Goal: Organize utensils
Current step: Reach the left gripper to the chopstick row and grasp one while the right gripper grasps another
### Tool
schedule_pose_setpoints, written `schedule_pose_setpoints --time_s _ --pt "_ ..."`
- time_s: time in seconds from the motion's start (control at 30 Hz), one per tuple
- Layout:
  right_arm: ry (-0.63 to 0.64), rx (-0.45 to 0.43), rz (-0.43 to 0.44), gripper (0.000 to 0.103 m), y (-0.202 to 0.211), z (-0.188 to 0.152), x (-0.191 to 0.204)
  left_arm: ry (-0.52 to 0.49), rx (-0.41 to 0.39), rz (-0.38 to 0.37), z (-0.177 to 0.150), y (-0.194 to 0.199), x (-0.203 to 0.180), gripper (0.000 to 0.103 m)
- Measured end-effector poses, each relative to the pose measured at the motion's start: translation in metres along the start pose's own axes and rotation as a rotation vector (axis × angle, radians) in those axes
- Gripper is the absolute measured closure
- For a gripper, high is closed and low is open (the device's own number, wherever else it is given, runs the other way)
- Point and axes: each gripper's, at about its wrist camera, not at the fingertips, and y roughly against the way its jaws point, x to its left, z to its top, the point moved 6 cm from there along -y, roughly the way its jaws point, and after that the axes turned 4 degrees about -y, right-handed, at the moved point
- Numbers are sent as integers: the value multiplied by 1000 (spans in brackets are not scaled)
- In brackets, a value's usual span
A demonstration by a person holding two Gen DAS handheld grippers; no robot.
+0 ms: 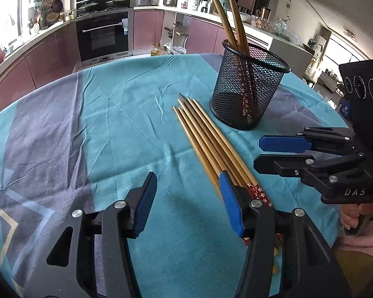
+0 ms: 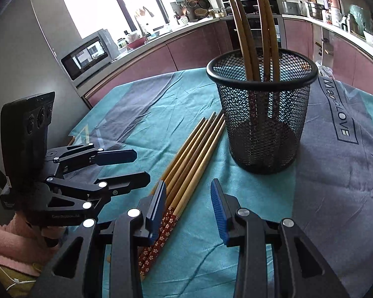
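Note:
A bundle of several wooden chopsticks [image 1: 206, 139] with red flowered ends lies on the teal tablecloth, also seen in the right wrist view [image 2: 194, 159]. A black mesh cup [image 1: 248, 87] stands just beyond their tips and holds a few chopsticks upright; it also shows in the right wrist view [image 2: 263, 111]. My left gripper [image 1: 189, 198] is open and empty, low over the cloth, its right finger beside the bundle's red ends. My right gripper [image 2: 189, 203] is open and empty, its left finger over the bundle. Each gripper shows in the other's view, the right [image 1: 258, 151] and the left [image 2: 141, 166].
The table is covered with a wrinkled teal and grey cloth [image 1: 112, 114]. Beyond the table runs a kitchen counter with pink cabinets and an oven [image 1: 103, 34]. A microwave [image 2: 87, 57] stands to the left behind the table.

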Motion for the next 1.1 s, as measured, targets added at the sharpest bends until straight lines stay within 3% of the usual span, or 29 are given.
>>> schedule_pose_setpoints --time_s 0.67,1.1 --pt "4 4 -48 68 -12 -1 -2 -6 37 29 3 -17 -8 55" --pt "45 19 -106 71 -22 -1 2 16 40 39 2 -20 -2 68"
